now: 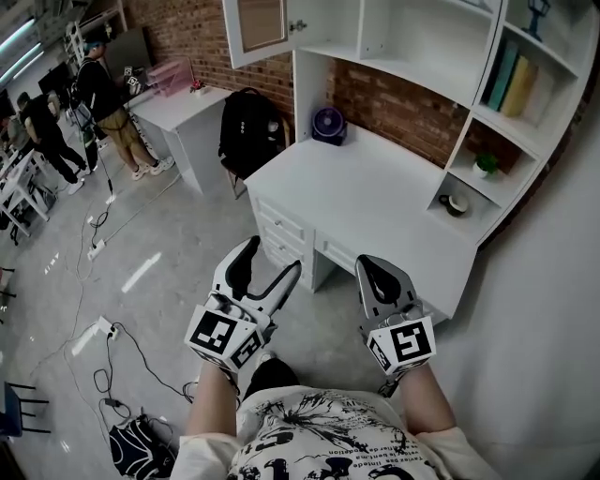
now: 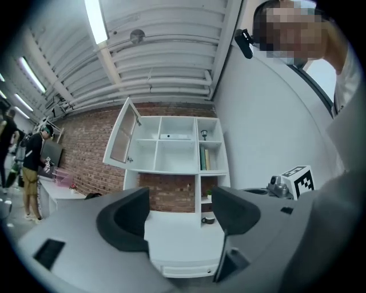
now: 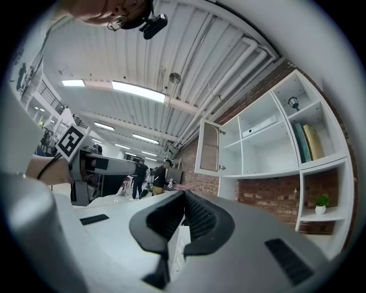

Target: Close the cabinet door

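Observation:
The white cabinet door (image 1: 261, 28) with a glass pane stands swung open at the upper left of the hutch above the white desk (image 1: 375, 202). It also shows in the left gripper view as the door (image 2: 123, 137) and in the right gripper view as the door (image 3: 209, 147). My left gripper (image 1: 274, 259) hangs in front of the desk, well short of the door, its jaws wide open and empty (image 2: 180, 214). My right gripper (image 1: 375, 267) is beside it at the same distance, its pads pressed together on nothing (image 3: 183, 214).
On the desk stands a small fan (image 1: 328, 124). The side shelves hold a mug (image 1: 457, 203), a plant (image 1: 485, 164) and books (image 1: 511, 80). A black backpack (image 1: 248, 127) rests at the desk's left end. People (image 1: 103, 103) stand far left, and cables (image 1: 103, 328) lie on the floor.

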